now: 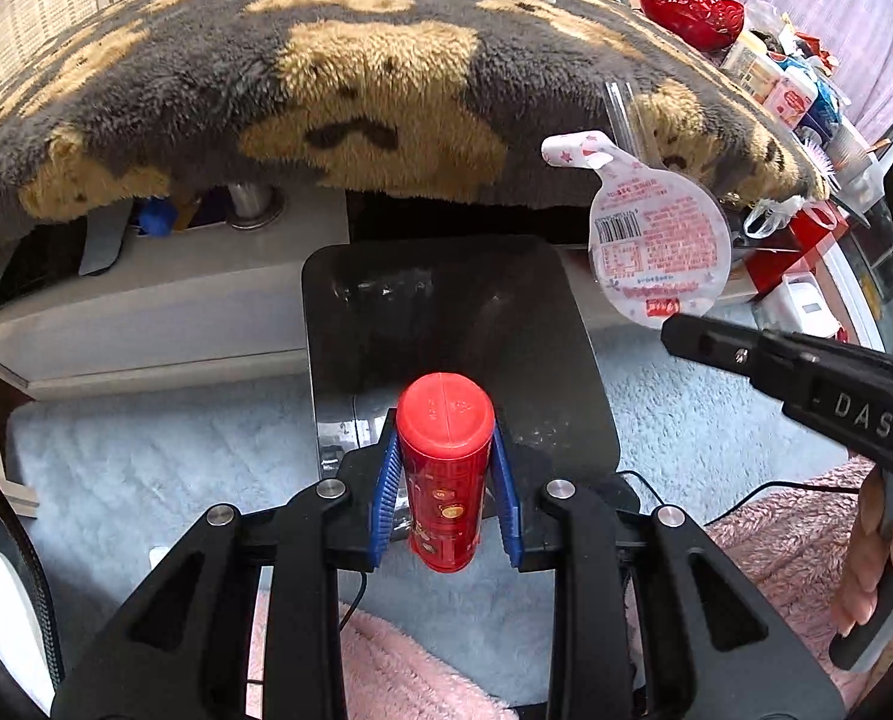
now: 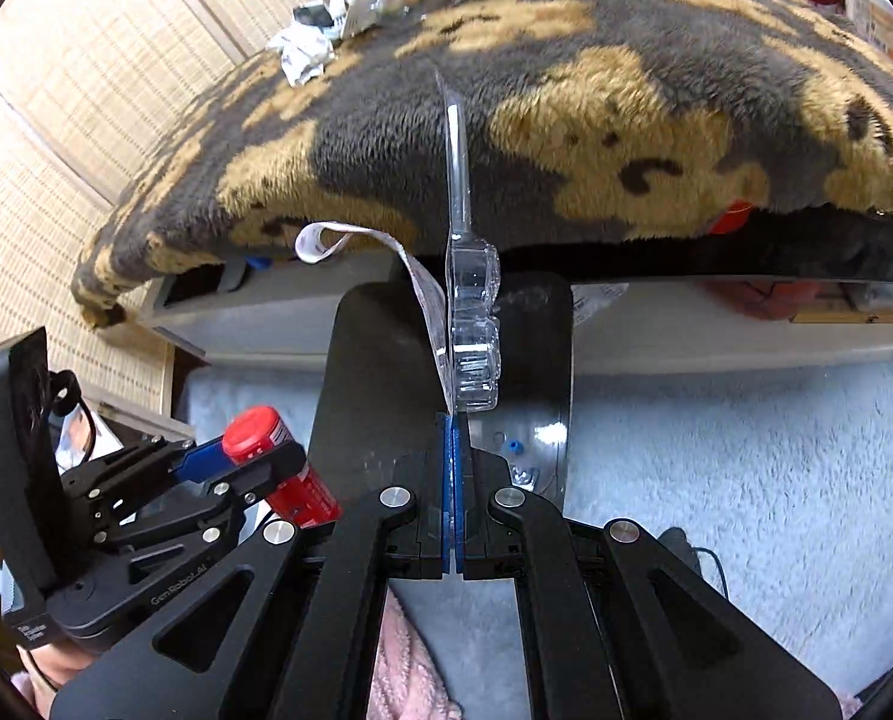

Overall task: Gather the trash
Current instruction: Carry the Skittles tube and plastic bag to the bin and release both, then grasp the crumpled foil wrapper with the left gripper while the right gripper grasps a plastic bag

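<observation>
your left tongs (image 1: pixel 445 480) are clamped on a red tube (image 1: pixel 445 468) with a red cap, blue pads pressing its two sides, the tube standing up between them. your right tongs (image 2: pixel 454 462) are pressed fully together on the lower edge of a clear plastic blister pack (image 2: pixel 473 324), whose peeled paper backing (image 1: pixel 659 252) curls off to one side; the left view shows its printed round face and barcode. so both pieces of trash are already in hand.

just beyond both sets of tongs, low on the pale fluffy rug (image 1: pixel 686 408), sits a dark open bin (image 1: pixel 446 312), its mouth turned up toward you. the red tube hangs over the near part of that opening; the blister pack hangs beside its right rim in the left view, roughly over the middle in the right view.

this looks like the drop-off step: carried, lined up, not yet released. the next move calls for getting each piece squarely over the mouth, then opening the tongs. the backing flap is light and may drift or cling to a pad, so lower it well inside first.

further back, a brown and grey fleece blanket (image 2: pixel 566 120) covers the counter, and more crumpled wrappers (image 2: pixel 350 6) wait at its far edge.
</observation>
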